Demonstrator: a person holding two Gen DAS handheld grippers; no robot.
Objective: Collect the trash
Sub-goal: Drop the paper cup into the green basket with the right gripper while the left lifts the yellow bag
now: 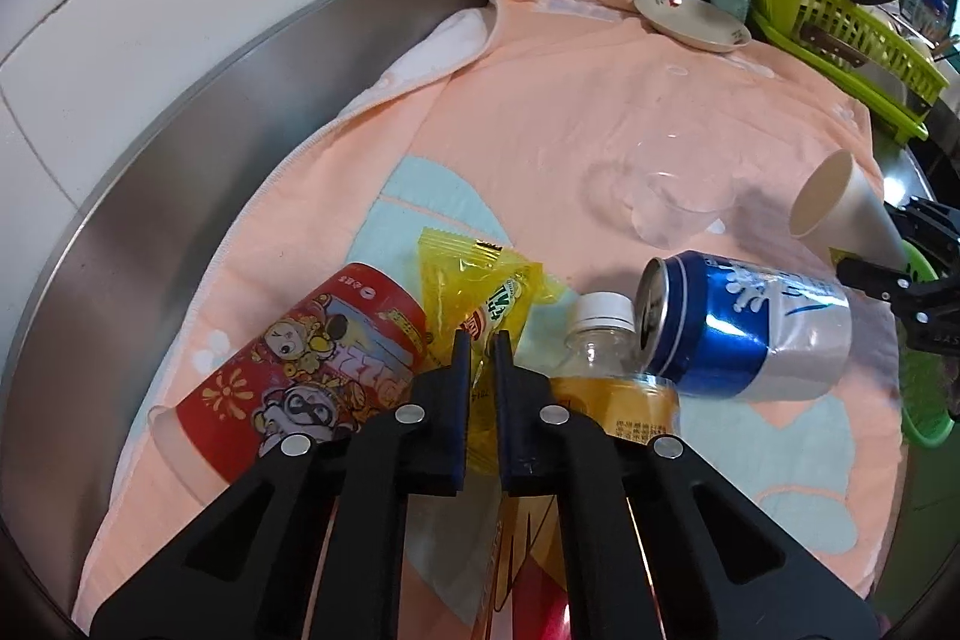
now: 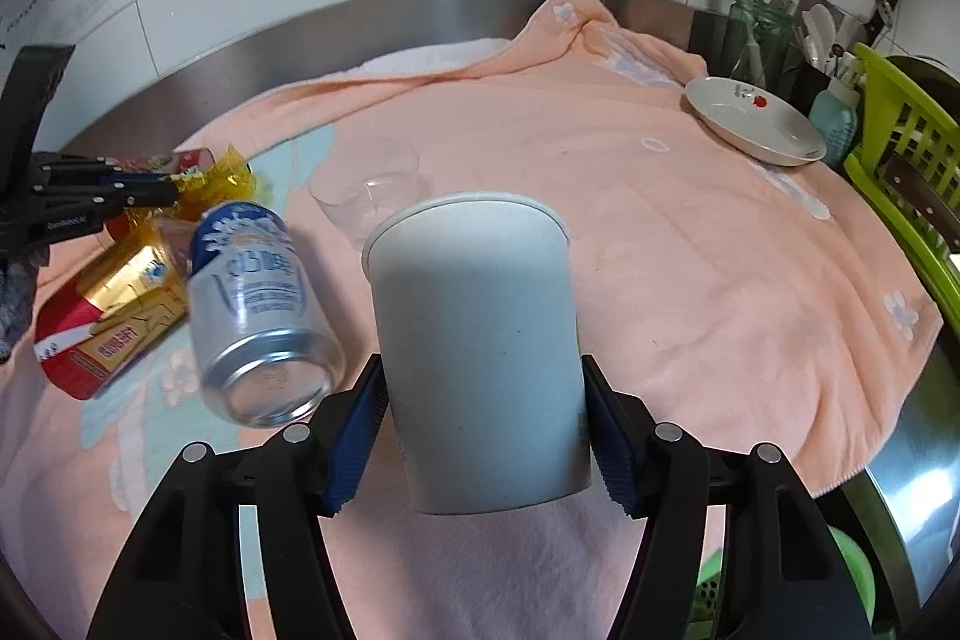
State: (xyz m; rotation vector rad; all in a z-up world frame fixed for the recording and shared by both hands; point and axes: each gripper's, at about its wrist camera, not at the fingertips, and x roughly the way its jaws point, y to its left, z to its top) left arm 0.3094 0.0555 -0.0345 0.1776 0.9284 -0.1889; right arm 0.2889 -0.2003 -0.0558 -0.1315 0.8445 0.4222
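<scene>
My left gripper [image 1: 482,340] is shut on a yellow snack wrapper [image 1: 480,292], above a red printed cup [image 1: 312,370] and a clear bottle with a white cap [image 1: 603,334]. A blue and silver can [image 1: 750,328] lies on its side to the right of them. My right gripper [image 2: 483,436] is shut on a white paper cup [image 2: 474,340], held above the peach towel [image 2: 660,250]; this cup also shows in the left wrist view [image 1: 840,214]. The can [image 2: 258,310] lies to its left. The left gripper [image 2: 168,193] shows at far left with the wrapper [image 2: 222,178].
A clear plastic cup [image 1: 678,208] lies on the towel [image 1: 540,112]. A white dish [image 2: 756,118] sits at the back right beside a green dish rack [image 2: 912,160] with knives and utensils. A steel rim [image 1: 180,148] and a tiled wall bound the counter. A green basket [image 2: 852,580] is below right.
</scene>
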